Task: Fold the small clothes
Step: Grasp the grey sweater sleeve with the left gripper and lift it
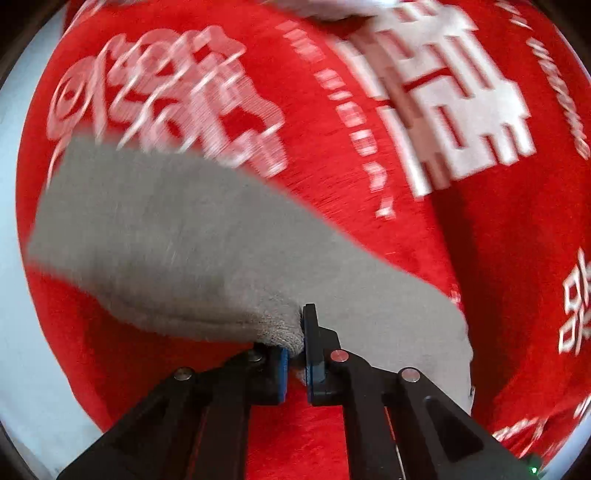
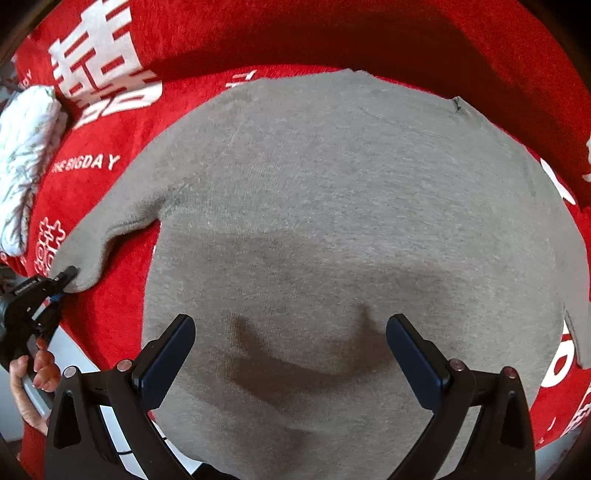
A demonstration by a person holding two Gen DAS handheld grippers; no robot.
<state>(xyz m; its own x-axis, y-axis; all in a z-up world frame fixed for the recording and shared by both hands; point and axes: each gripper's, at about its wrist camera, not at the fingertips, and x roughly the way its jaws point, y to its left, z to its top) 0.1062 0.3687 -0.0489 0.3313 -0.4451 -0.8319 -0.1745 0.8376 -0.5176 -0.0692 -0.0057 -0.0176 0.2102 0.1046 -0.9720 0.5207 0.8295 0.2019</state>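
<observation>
A small grey knit sweater (image 2: 332,229) lies flat on a red cloth with white lettering (image 2: 103,140). My left gripper (image 1: 295,343) is shut on the cuff of the grey sleeve (image 1: 166,236) and holds it just above the red cloth. It also shows in the right wrist view (image 2: 68,275) at the sleeve's end on the left. My right gripper (image 2: 290,354) is open and empty, hovering over the lower middle of the sweater body, its shadow on the fabric.
A white patterned folded garment (image 2: 26,162) lies at the left edge of the red cloth; it also shows in the left wrist view (image 1: 332,9) at the top. A pale table surface (image 1: 22,332) shows beyond the cloth's left edge.
</observation>
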